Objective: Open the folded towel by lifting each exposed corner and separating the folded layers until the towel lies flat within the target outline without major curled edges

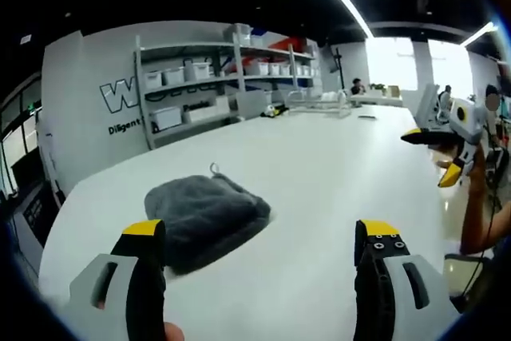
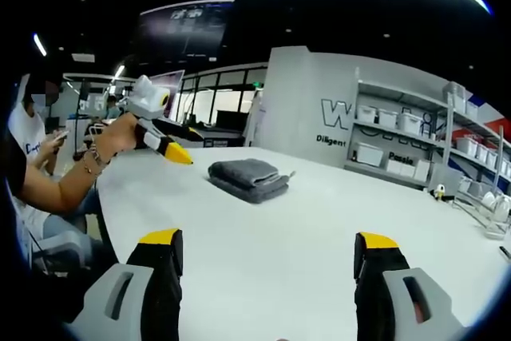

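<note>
A dark grey folded towel (image 1: pixel 204 217) lies on the white table (image 1: pixel 319 157), with a small hanging loop at its far edge. In the left gripper view my left gripper (image 1: pixel 260 233) is open, its left jaw in front of the towel's near edge and nothing between the jaws. My right gripper (image 1: pixel 431 157) hovers open at the table's right side, held by a hand. In the right gripper view the towel (image 2: pixel 249 177) lies further off in the middle of the table (image 2: pixel 303 229). My right gripper (image 2: pixel 267 239) is open over bare table. The left gripper (image 2: pixel 185 143) hangs left of the towel.
Grey shelves (image 1: pixel 207 85) with white bins stand against the wall behind the table. A wire rack (image 1: pixel 319 101) sits at the table's far end. A seated person (image 2: pixel 32 157) is at the table's left edge in the right gripper view.
</note>
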